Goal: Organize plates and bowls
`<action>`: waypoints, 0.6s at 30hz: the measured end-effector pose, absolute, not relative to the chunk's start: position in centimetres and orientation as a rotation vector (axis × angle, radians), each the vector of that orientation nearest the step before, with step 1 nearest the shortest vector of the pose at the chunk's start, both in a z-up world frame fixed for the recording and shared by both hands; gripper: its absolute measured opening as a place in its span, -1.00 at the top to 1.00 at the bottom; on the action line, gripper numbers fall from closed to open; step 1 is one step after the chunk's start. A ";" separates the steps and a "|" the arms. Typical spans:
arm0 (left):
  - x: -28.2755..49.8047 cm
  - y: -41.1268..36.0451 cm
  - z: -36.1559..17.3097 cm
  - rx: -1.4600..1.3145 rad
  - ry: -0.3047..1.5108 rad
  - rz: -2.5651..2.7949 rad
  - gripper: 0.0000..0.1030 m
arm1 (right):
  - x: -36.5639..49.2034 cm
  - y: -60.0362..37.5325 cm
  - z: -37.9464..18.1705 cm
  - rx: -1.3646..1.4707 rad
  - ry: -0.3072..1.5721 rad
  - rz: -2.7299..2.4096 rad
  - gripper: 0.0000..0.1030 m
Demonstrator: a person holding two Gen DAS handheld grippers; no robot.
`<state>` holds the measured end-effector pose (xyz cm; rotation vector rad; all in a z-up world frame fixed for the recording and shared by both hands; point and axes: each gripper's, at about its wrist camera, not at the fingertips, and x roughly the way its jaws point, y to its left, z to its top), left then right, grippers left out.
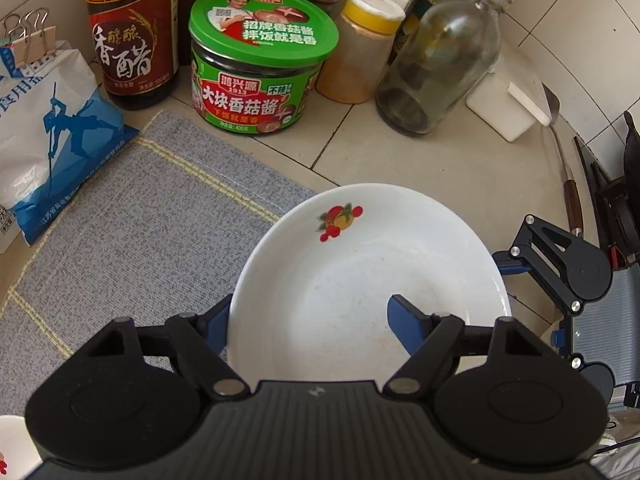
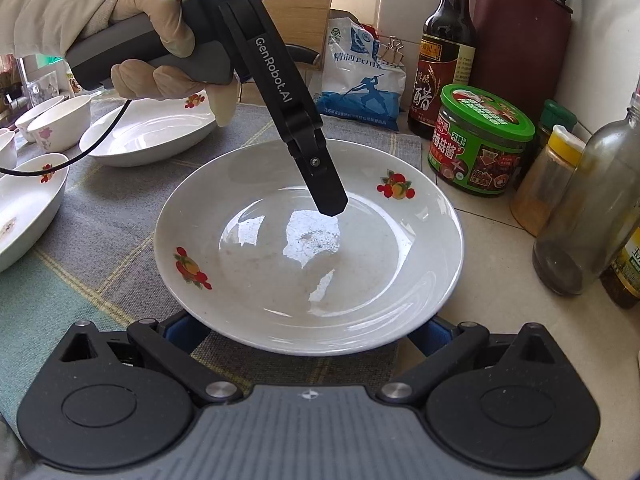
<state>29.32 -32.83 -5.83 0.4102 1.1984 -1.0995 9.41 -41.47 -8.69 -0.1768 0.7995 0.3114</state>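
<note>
From my right claw's view the plate (image 2: 308, 248) sits half on the mat (image 2: 100, 240), half on the bare table (image 2: 492, 300). My left claw (image 1: 308, 320) straddles its rim, one finger (image 2: 324, 188) inside, the other outside. My right claw (image 2: 308, 330) is under the near rim. Behind the plate stand the salt bag (image 2: 360, 80), vinegar bottle (image 2: 440, 52) and sauce jar (image 2: 480, 140); the glass bottle (image 2: 588, 208) stands to its right. Left of it lie more plates (image 2: 148, 132) and bowls (image 2: 60, 124) on the mat
</note>
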 end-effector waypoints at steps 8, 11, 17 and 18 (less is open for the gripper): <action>29.1 -32.8 -5.9 0.406 1.176 -1.095 -0.61 | 9.4 -41.4 -8.9 -0.163 0.804 0.300 -1.00; 28.6 -32.5 -5.6 0.420 1.148 -1.079 -0.64 | 9.3 -41.3 -8.9 -0.167 0.802 0.289 -1.00; 27.4 -30.2 -3.9 0.396 1.092 -1.032 -0.65 | 8.3 -41.1 -8.3 -0.168 0.805 0.255 -1.00; 27.1 -29.6 -3.4 0.389 1.076 -1.021 -0.66 | 8.0 -41.0 -8.2 -0.165 0.807 0.250 -1.00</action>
